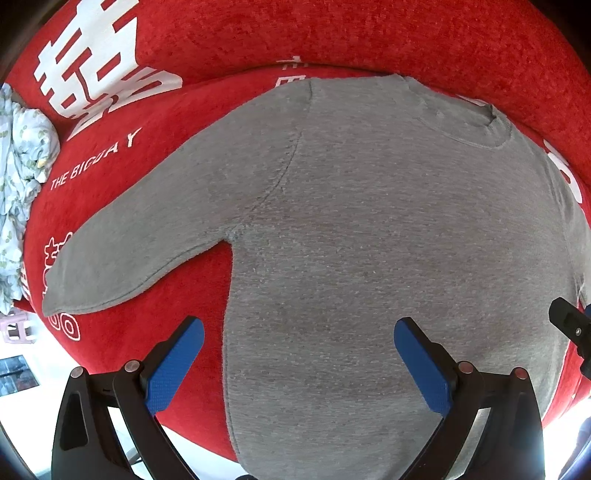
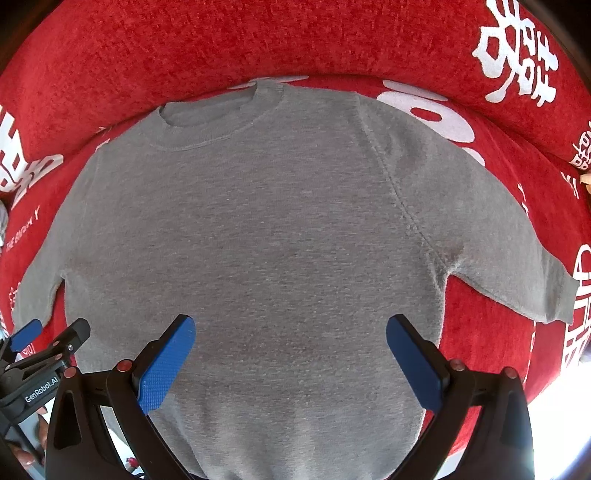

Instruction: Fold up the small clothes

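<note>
The sweater lies flat on the red cover, collar toward its far edge; its hem is cut off behind both grippers. The left gripper and right gripper hover with jaws apart, empty. A patterned cloth bunches at the cover's left edge, partly cropped.

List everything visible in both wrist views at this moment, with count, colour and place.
grey shirt: one, grey, spread flat on the red cover, collar at the far side, both sleeves out.
red cover: one, red with white lettering, under and behind the shirt.
patterned cloth: one bundle, pale blue-white, crumpled at the cover's left edge.
left gripper: one, black with blue pads, open above the shirt's near part.
right gripper: one, black with blue pads, open above the shirt's near part.
</note>
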